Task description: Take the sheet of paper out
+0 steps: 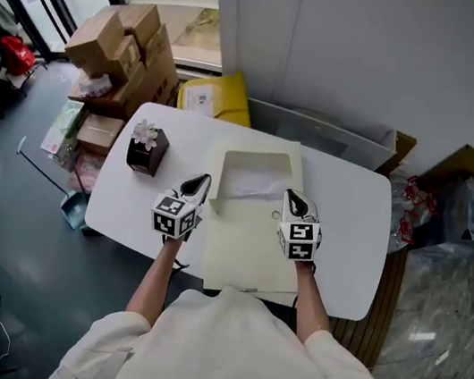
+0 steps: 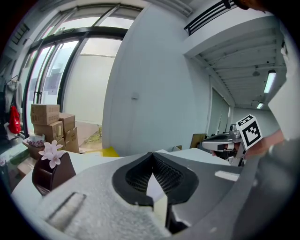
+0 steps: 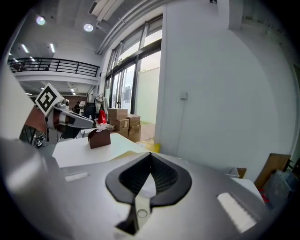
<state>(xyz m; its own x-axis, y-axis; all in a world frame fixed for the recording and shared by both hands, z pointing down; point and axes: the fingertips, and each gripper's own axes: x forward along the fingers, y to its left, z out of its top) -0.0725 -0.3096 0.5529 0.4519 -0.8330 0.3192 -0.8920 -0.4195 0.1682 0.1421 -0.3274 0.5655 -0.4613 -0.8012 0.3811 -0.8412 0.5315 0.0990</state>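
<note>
A pale cream paper folder (image 1: 253, 251) lies on the white table (image 1: 352, 204), its mouth open at the far end. A white sheet of paper (image 1: 251, 184) shows inside that mouth. My left gripper (image 1: 198, 188) is shut on the folder's left edge beside the mouth, and a cream edge (image 2: 160, 211) sits pinched between its jaws. My right gripper (image 1: 294, 205) is shut on the folder's right edge; a pale strip with a round snap (image 3: 137, 213) shows between its jaws. The folder's near end reaches past the table's front edge toward my body.
A small brown box with a white flower (image 1: 146, 148) stands on the table left of the folder. Behind the table are stacked cardboard boxes (image 1: 124, 55), a yellow package (image 1: 217, 99) and a grey bin (image 1: 319, 135) against the wall.
</note>
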